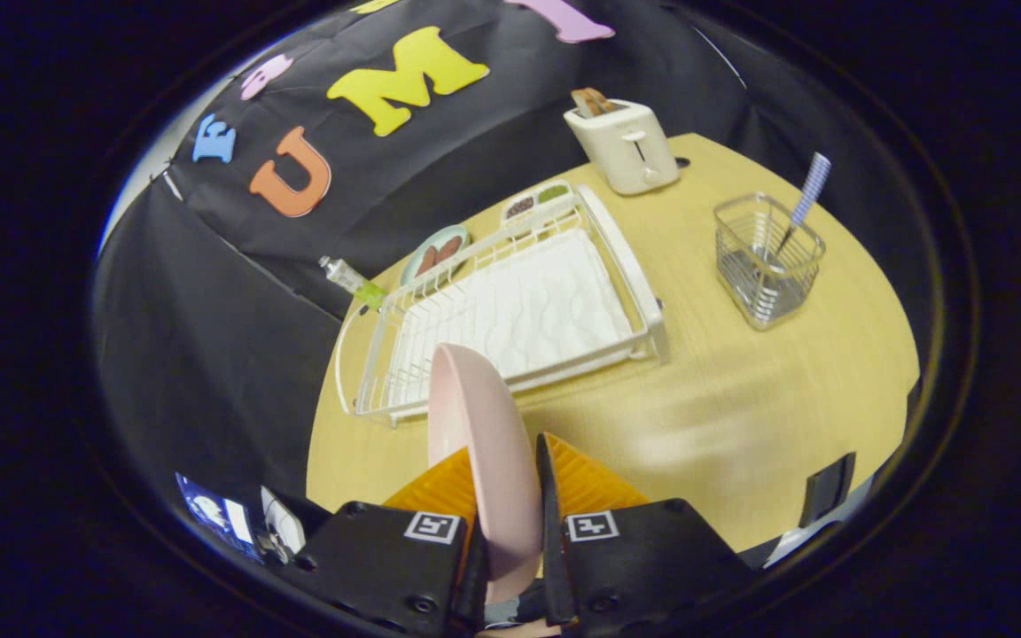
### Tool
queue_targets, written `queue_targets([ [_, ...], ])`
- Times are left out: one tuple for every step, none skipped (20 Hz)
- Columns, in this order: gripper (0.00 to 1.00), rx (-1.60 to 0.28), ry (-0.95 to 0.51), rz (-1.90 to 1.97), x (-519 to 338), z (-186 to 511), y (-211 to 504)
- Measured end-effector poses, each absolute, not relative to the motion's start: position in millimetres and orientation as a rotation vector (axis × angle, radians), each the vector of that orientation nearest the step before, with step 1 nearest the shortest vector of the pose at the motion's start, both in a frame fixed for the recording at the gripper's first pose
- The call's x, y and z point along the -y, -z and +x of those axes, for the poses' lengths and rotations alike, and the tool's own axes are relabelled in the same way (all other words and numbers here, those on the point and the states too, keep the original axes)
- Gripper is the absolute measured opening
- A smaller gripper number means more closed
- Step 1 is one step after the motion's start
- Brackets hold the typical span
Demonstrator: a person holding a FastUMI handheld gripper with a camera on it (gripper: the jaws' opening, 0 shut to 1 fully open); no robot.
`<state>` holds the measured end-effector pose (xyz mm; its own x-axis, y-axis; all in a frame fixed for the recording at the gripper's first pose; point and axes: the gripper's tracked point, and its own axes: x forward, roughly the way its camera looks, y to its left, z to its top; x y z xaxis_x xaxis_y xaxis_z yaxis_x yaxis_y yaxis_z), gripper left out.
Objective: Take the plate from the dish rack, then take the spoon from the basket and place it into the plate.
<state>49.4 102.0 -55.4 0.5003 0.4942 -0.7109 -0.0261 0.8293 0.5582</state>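
You had the pink plate [484, 443] clamped edge-on between the two orange fingers [440, 492] at the bottom centre of the frame, one finger pressing on each face. The plate stood upright and rose from the gap between the fingers towards the near rail of the dish rack [510, 310], its upper rim overlapping the rack's front corner in the picture.

Starting at the left of the frame, a small clear bottle with a green end [353, 281] lay on the yellow counter [741, 425] by the rack's far left corner. Just right of it, a pale green oval dish [436, 252] with brown pieces sat behind the rack, and a small divided tray [535, 200] lay further along the same back edge. The white wire rack itself occupied the middle of the frame, beyond the fingers, lined with a white quilted mat.

Further right, a cream toaster [624, 144] with toast in its slot stood at the counter's far edge. At the upper right, well apart from the fingers, the wire basket [767, 259] held the spoon [801, 206], whose blue chequered handle leaned out above the basket's rim.
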Motion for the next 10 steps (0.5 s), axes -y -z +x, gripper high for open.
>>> queue_targets([
  [0.30, -1.021, -0.327, 0.552, -98.4, 47.9, 68.7],
  [0.30, -1.040, -0.322, 0.576, -95.9, 47.4, 80.9],
  [0.30, -1.056, -0.321, 0.596, -94.6, 47.9, 90.8],
  [0.30, -1.069, -0.323, 0.610, -94.3, 47.8, 98.9],
  [0.30, -1.081, -0.328, 0.621, -94.9, 48.8, 104.9],
  [0.30, -1.091, -0.333, 0.627, -97.0, 49.0, 110.7],
  [0.30, -1.097, -0.338, 0.632, -98.1, 51.3, 114.5],
  [0.31, -1.103, -0.348, 0.636, -101.5, 52.9, 117.0],
  [0.31, -1.110, -0.361, 0.651, -103.1, 52.2, 116.7],
  [0.31, -1.116, -0.369, 0.668, -104.4, 52.2, 118.8],
])
